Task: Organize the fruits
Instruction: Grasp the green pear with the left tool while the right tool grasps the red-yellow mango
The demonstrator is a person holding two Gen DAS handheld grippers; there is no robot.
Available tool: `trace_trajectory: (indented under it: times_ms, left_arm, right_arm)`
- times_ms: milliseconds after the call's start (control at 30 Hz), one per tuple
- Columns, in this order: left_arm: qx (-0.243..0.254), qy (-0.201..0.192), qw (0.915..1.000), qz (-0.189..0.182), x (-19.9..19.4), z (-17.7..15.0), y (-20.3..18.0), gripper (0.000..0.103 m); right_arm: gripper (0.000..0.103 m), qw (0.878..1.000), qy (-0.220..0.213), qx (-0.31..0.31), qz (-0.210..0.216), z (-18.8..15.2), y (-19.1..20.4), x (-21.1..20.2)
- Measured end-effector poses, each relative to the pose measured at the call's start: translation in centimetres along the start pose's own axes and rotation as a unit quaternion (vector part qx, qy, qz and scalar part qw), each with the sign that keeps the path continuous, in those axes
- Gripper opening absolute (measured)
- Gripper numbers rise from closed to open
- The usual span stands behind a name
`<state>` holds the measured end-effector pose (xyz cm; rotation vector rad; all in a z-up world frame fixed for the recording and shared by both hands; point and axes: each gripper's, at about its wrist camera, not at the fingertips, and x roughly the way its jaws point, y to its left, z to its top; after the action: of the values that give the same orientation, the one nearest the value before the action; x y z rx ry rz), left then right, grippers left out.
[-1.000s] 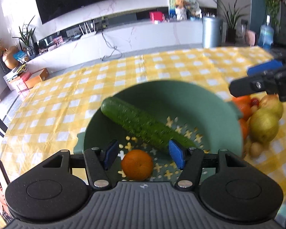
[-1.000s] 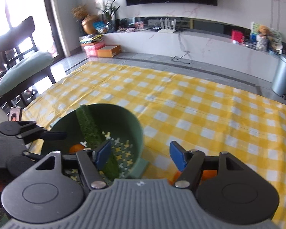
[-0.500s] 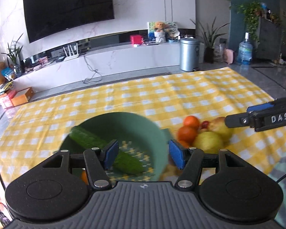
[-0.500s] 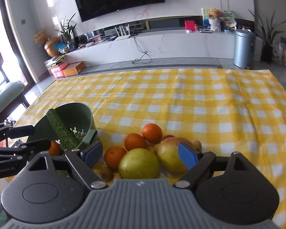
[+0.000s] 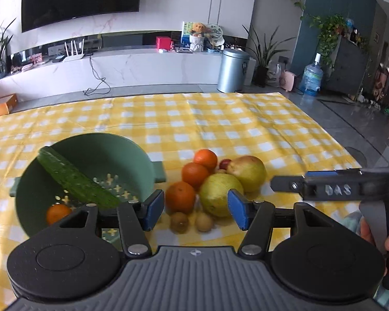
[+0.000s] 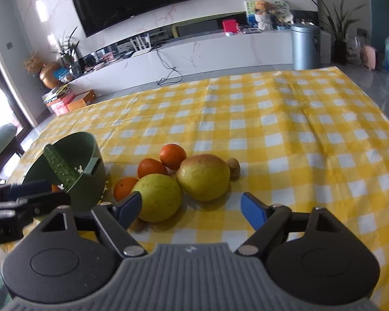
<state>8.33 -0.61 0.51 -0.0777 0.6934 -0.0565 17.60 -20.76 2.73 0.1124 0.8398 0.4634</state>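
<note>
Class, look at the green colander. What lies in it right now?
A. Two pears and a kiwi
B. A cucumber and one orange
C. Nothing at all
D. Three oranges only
B: the cucumber leans across the green colander with one orange at its bottom, while the pears and other oranges sit outside on the tablecloth.

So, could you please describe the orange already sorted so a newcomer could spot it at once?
Find the green colander at the left of the yellow checked tablecloth. Inside it, below the cucumber, lies one orange, the only orange not in the pile on the cloth.
</note>
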Motion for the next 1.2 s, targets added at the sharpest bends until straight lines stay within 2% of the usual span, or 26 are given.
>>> trace_trajectory:
  times_ms: [33,200,333,533,867,1200]
  left_arm:
    - [0.008,-0.003,1.0000,0.000,0.2,-0.2,-0.5,0.067]
    - [0.021,-0.005,0.9997,-0.009,1.8,-0.8,-2.4,0.068]
    - [0.015,0.005,0.9999,-0.001,3.6,-1.0,-3.1,0.078]
    - [-0.001,0.011,0.9999,0.007,5.4,-1.1,-3.3,0.086]
    - [0.011,0.023,0.9996,0.008,7.6,-1.2,-3.7,0.088]
    - [0.014,0.034,0.9993,0.001,9.1,-1.1,-4.1,0.088]
  right_arm:
    - [0.072,1.000,0.002,0.011,-0.002,0.0,-0.3,0.3]
    - [0.072,0.997,0.016,0.077,0.010,0.4,-2.1,1.7]
    - [0.072,0.996,0.013,0.089,0.005,0.6,-2.3,2.1]
    - [0.072,0.993,0.016,0.117,0.011,1.0,-2.8,3.7]
    - [0.079,0.986,0.028,0.162,0.012,1.7,-3.7,6.4]
    - [0.079,0.984,0.044,0.173,0.014,1.8,-3.7,8.3]
